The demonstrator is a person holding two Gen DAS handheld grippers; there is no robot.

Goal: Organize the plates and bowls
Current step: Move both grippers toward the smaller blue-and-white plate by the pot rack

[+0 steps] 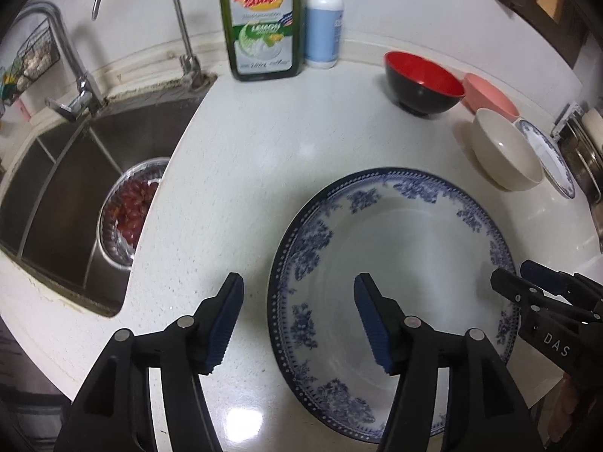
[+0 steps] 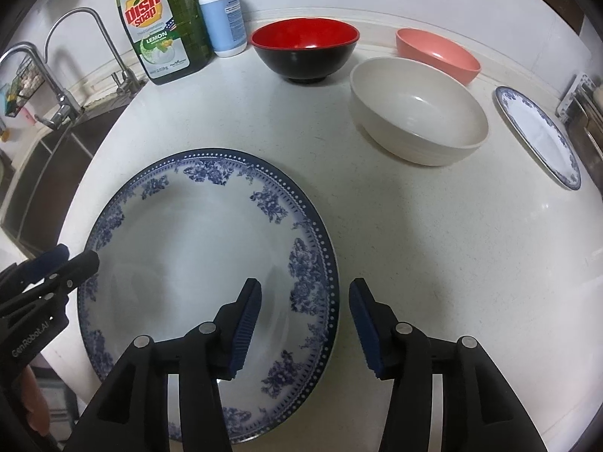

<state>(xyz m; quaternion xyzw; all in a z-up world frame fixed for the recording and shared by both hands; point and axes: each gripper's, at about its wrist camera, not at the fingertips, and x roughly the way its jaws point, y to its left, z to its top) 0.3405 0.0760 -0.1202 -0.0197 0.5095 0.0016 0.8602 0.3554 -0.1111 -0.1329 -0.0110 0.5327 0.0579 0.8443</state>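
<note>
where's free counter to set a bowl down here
Bare counter lies right of the large blue plate, in front of the cream bowl, and between the plate and dish soap bottle. The bowls crowd the back right.

"Dish soap" and "LEMON" are printed on the green bottle at eleven o'clock; "GenRobot.AI" is read on the left gripper, "DAS" on the right gripper
</note>
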